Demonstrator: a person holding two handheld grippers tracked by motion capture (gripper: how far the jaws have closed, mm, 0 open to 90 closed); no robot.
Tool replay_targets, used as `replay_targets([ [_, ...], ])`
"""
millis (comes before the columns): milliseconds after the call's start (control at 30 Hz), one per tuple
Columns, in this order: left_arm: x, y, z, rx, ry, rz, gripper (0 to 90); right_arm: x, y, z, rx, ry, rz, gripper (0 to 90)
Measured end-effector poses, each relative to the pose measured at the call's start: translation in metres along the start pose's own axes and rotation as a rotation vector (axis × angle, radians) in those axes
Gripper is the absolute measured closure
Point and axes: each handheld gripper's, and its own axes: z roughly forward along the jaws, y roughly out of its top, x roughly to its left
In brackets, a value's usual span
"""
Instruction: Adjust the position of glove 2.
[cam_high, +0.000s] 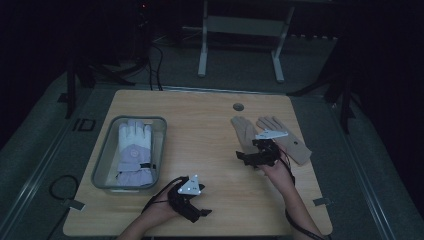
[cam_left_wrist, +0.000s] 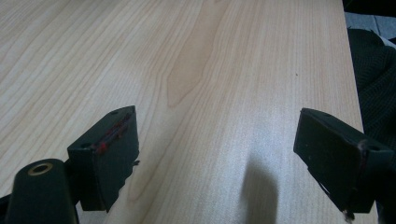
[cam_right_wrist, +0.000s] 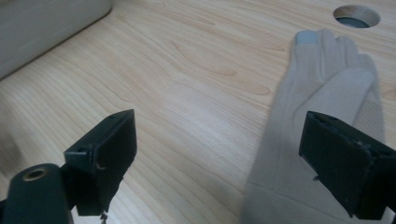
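Right gripper (cam_right_wrist: 217, 163) hangs wide open, beige glove (cam_right_wrist: 322, 116) under its right jaw, while left gripper (cam_left_wrist: 217, 163) gapes, grasping nothing, above bare table (cam_left_wrist: 210, 70).

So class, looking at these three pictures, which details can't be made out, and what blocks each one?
- Beige gloves, high view: cuffs covered by the right gripper.
- White glove in the bin, high view: too dim and small for details.
- Beige glove, right gripper view: lower end cut off by the bottom edge.
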Motion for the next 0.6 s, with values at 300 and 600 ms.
replay_targets([
  [300, -0.001, -0.001, -0.001, -0.018, 0.01, -0.004, 14.4, -0.028, 0.002, -0.002, -0.056, -0.076, 0.0, 29.6],
  [600, -0.004, -0.002, -0.002, -0.01, 0.011, 0.011, 14.3, -0.057, 0.011, 0.017, 0.003, -0.122, -0.03, 44.5],
])
